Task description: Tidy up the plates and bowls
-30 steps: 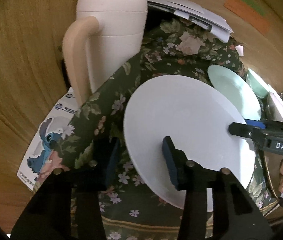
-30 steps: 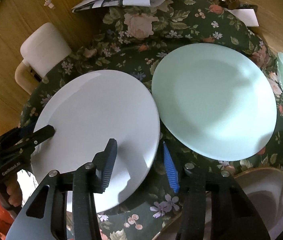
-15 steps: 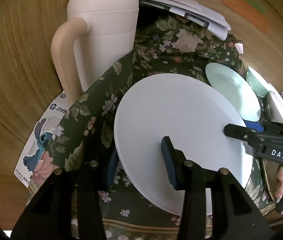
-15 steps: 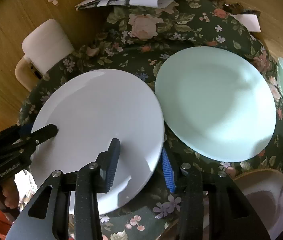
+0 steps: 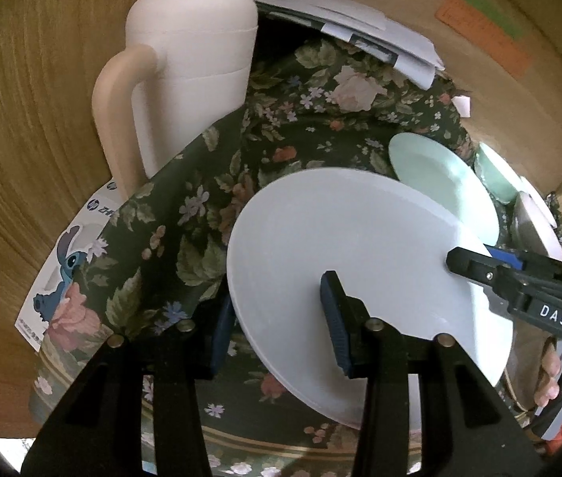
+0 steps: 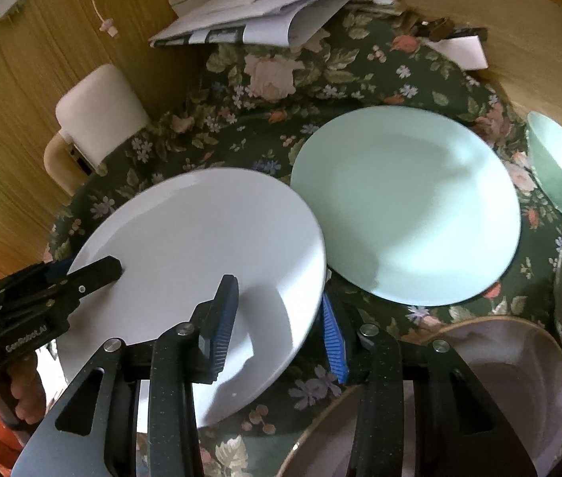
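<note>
At the far left stands a cream jug (image 5: 197, 79) with a looped handle, partly behind the dark floral cloth (image 5: 185, 222) that covers the table. The white plate (image 5: 344, 262) comes next — it is lifted off the cloth and tilted, held at two opposite edges. The left gripper (image 5: 281, 314) straddles the plate's left rim: one blue pad sits under the rim, the other lies on the plate's upper face, so the jaws are clamped on that edge. In the right wrist view the right gripper (image 6: 281, 318) does the same on the opposite rim, one pad on top of the white plate (image 6: 201, 262) and one below its edge, closed on it. The plate's right edge just overlaps the mint green plate (image 6: 404, 206), which lies flat on the cloth beside it. Further right, a green bowl (image 6: 559, 167) sits at the cloth's edge, and a pale gold-rimmed dish (image 6: 491, 381) lies nearest the camera — below the right gripper. Folded papers (image 6: 257, 8) rest at the back.
</note>
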### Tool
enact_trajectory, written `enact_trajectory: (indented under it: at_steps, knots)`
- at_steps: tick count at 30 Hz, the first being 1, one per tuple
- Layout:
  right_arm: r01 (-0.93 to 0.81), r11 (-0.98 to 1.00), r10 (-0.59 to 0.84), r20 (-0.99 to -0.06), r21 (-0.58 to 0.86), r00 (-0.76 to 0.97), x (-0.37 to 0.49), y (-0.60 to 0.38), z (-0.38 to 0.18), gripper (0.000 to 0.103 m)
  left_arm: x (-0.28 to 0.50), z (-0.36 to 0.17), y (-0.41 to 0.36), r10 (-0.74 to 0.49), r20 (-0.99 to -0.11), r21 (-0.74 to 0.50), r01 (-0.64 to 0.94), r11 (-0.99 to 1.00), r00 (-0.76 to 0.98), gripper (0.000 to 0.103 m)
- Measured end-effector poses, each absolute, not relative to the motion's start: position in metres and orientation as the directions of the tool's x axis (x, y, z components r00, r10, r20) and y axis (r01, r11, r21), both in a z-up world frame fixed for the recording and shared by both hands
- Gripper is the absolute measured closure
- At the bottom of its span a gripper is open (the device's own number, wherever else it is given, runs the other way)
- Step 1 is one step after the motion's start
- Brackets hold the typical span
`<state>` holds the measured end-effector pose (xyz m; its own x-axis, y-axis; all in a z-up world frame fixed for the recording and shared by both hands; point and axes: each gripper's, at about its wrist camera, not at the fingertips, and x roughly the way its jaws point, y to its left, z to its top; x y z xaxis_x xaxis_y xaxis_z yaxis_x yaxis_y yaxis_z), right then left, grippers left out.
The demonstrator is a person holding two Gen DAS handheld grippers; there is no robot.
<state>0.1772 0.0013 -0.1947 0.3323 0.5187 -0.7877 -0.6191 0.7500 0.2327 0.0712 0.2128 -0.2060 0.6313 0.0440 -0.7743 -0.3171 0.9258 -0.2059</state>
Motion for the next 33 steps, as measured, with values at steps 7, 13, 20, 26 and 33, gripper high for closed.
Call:
enact_trajectory:
  at_steps: [7,13,20,26,33]
  knots:
    - [-0.607,0.761,0.524,-0.768,0.228,0.368,0.172,-0.013,-0.187,0.066,0.073,-0.196,0.2,0.044,-0.757,-0.204,-0.3,0.932,0.652,0.061]
    - [-0.594,0.77,0.535,-0.742,0.233,0.404,0.169,-0.028,-0.174,0.066,0.073,-0.186,0.19,0.034,-0.743,-0.209,-0.279,0.937,0.669,0.061]
    - [-0.575,0.784,0.54,-0.711,0.232,0.45,0.162,-0.049,-0.159,0.066,0.072,-0.169,0.173,0.023,-0.721,-0.205,-0.246,0.947,0.693,0.061]
    - [-0.558,0.796,0.54,-0.688,0.232,0.484,0.154,-0.067,-0.149,0.066,0.068,-0.158,0.157,0.008,-0.702,-0.202,-0.21,0.957,0.712,0.061]
    - [-0.541,0.81,0.534,-0.666,0.227,0.521,0.144,-0.089,-0.14,0.066,0.064,-0.148,0.139,-0.011,-0.685,-0.199,-0.172,0.965,0.728,0.061]
